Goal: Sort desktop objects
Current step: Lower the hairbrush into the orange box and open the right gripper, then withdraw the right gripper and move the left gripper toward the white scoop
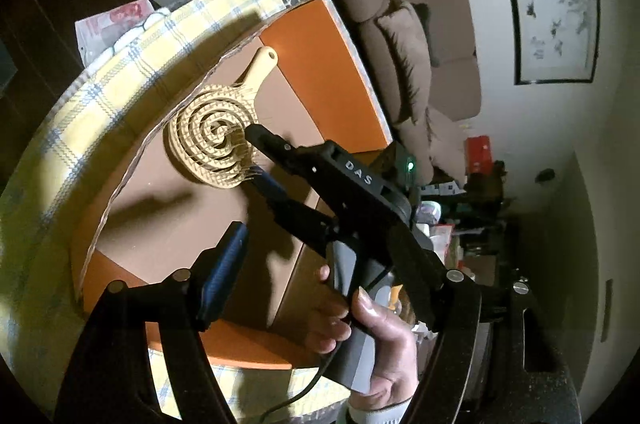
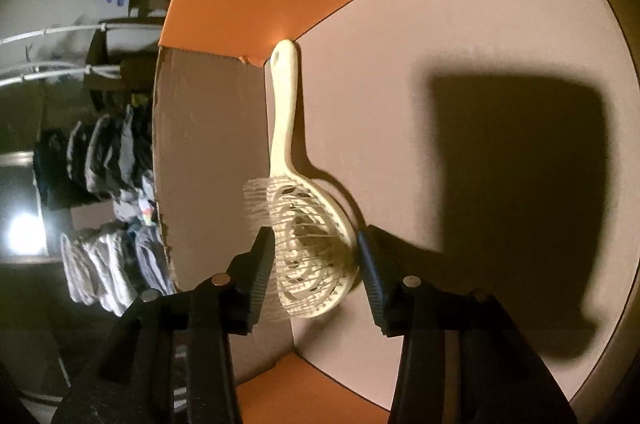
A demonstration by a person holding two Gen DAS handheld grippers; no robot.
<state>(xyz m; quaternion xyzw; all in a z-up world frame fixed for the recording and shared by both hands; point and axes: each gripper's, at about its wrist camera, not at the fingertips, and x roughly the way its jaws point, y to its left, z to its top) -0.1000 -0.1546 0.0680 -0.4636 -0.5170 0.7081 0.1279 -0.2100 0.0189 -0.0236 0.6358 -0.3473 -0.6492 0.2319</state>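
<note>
Two fingers of the right hand-held gripper bracket the head of the cream brush, one against the bristle tips, the other at the back of the head; they look closed on it or very nearly so, though firm contact is hard to confirm. The brush is inside the orange box, its handle running toward 12 o'clock in the right wrist view and ending by the box corner. If this is the set-down, as I judge, lower the head until its back rests flat on the box floor, then open slowly so the springy bristles do not flick it. The left hand-held gripper hangs wide open at 6 o'clock in its own view, holding nothing, well apart from the brush. Only one piece of writing reads clearly: "DAS" in white on the right gripper's black body.
</note>
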